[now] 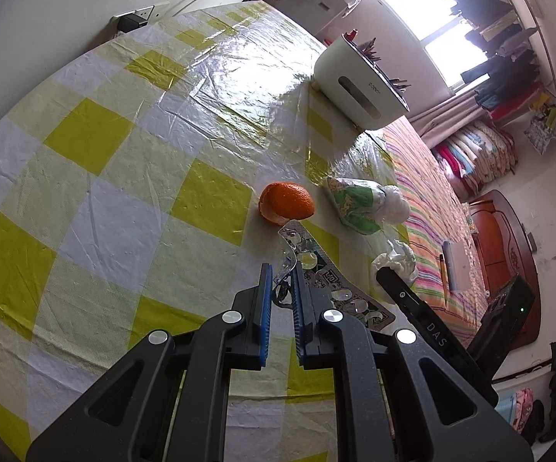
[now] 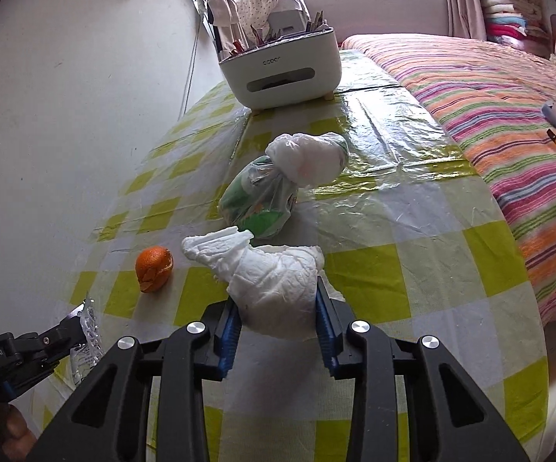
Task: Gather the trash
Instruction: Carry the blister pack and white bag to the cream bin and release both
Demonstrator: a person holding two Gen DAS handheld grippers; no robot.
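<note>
Right wrist view has the right gripper (image 2: 278, 308) clamped on a crumpled tissue (image 2: 274, 281), while the left gripper (image 1: 282, 281) pinches an empty pill blister pack (image 1: 297, 246). Orange peel (image 2: 154, 263) and knotted plastic bag (image 2: 278, 184) sit uncollected on the checkered tablecloth (image 2: 412, 269), so I'd say roughly halfway.

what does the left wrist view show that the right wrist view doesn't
Only the left wrist view shows the full foil blister pack lying on the table and the wall socket.

Only the right wrist view shows the right gripper squeezing the crumpled white tissue from both sides.

Both show the orange peel, the knotted plastic bag, the white bin, the checked tablecloth and the striped bed.
</note>
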